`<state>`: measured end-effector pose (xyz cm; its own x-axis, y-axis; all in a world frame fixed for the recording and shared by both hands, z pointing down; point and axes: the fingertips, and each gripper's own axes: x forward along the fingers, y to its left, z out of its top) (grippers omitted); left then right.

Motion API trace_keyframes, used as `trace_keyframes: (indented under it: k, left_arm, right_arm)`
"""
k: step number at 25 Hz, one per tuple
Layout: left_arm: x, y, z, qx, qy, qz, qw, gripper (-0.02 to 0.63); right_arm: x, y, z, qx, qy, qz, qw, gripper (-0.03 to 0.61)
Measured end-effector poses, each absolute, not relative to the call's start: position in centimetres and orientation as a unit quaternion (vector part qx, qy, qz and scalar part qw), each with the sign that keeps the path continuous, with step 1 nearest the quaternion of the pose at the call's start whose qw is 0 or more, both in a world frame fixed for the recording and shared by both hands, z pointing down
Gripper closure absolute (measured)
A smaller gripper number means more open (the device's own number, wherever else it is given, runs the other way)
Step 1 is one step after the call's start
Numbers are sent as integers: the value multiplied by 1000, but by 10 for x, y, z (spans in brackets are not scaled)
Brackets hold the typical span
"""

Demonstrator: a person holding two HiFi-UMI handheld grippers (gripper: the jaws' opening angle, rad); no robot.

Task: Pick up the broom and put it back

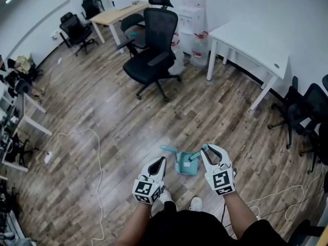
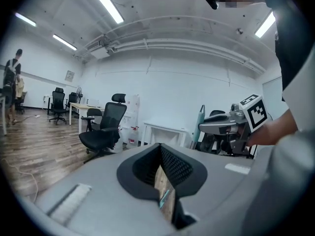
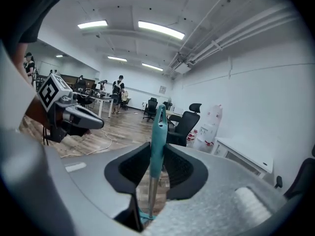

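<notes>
My right gripper (image 1: 207, 148) (image 3: 157, 149) is shut on the teal broom handle (image 3: 158, 127), which stands upright between its pads. In the head view the handle (image 1: 195, 158) runs down from that gripper to a teal dustpan (image 1: 184, 166) on the wooden floor, right in front of my feet. A short teal part (image 1: 167, 149) sticks out to the dustpan's left. My left gripper (image 1: 162, 159) (image 2: 160, 149) hangs beside it on the left, its pads meeting at the tip with nothing between them. The left gripper view shows the right gripper (image 2: 231, 127) and the broom handle (image 2: 201, 122).
A black office chair (image 1: 154, 60) stands ahead in the middle of the floor. A white desk (image 1: 256, 40) is at the right wall, with black chairs (image 1: 302, 111) beside it. A white cable (image 1: 97, 152) loops over the floor on the left. Water jugs (image 1: 190, 14) stand at the back.
</notes>
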<state>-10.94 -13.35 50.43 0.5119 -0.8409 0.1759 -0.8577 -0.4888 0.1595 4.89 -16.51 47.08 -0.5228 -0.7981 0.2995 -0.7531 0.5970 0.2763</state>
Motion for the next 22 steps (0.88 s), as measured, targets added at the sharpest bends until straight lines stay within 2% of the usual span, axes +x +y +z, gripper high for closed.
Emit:
trace_keyframes:
  k: [6,12,22]
  left_arm:
    - [-99,-143,464,870,-483,-6,97,595]
    - [-88,-138,447,878,-475,-3,63,595]
    - [-70,-133,455,884,-463,8,65,595]
  right_arm:
    - [53,-164,428,466,-871,-59,142,488]
    - [56,-154,383,479,-871,-75,85,488]
    - [62,-150,360,485,-867,-89,69,488]
